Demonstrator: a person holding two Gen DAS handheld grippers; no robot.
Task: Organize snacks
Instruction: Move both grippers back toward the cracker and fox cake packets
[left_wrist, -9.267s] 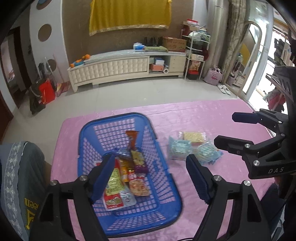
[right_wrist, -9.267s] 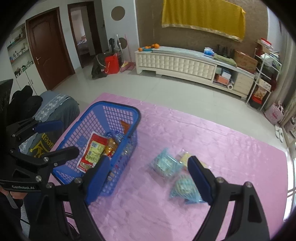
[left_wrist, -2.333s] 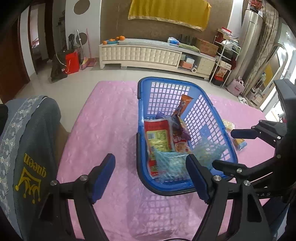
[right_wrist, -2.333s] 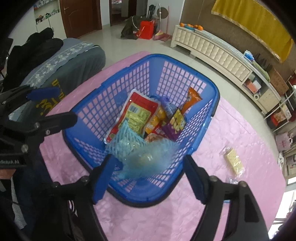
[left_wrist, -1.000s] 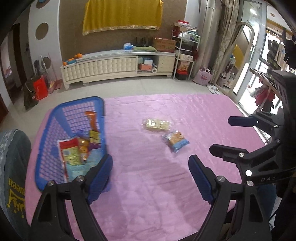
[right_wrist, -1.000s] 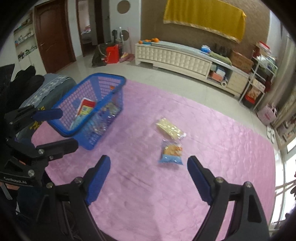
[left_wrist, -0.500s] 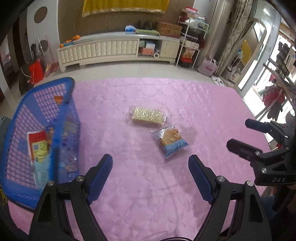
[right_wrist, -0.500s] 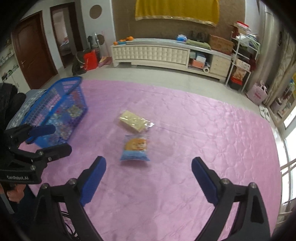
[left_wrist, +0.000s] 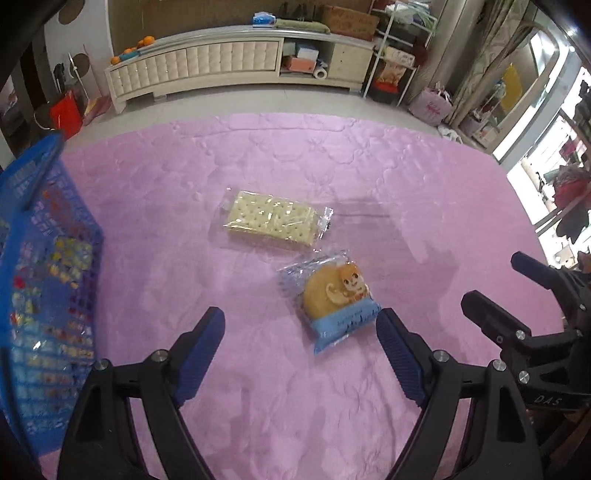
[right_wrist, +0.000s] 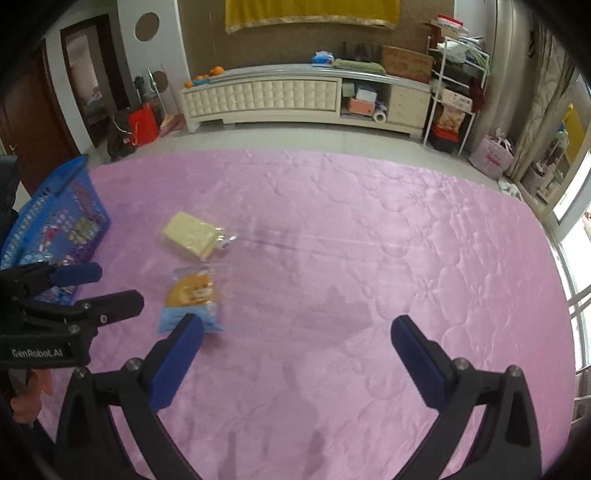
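Cake packet: flat on the pink quilted cloth, blue band toward the camera, lying just ahead of the left gripper's spread tips and nearer the right-hand one; in the right wrist view it sits at about 10 o'clock of that gripper, its near corner hidden by the left-hand fingertip.
Cracker pack: clear wrapper, pale crackers, at about 11 o'clock of the cake packet, close beside it; whether the wrappers touch I cannot tell.
Why they lie so: both look like the last loose snacks, left in the open with room around them for a grip from above.
Left gripper: jaws wide apart, nothing between them, low over the cloth and lined up on the cake packet; likely the next pick.
Right gripper: jaws also spread wide and empty, over bare cloth at about 3 o'clock of the snacks, probably kept aside so it does not crowd the left one.
Basket: blue mesh, at 9 o'clock of the snacks, well apart from them, with colourful packets showing through its wall; the likely place for both snacks.
Progress: near the end, by my reading, with two items outside the basket.
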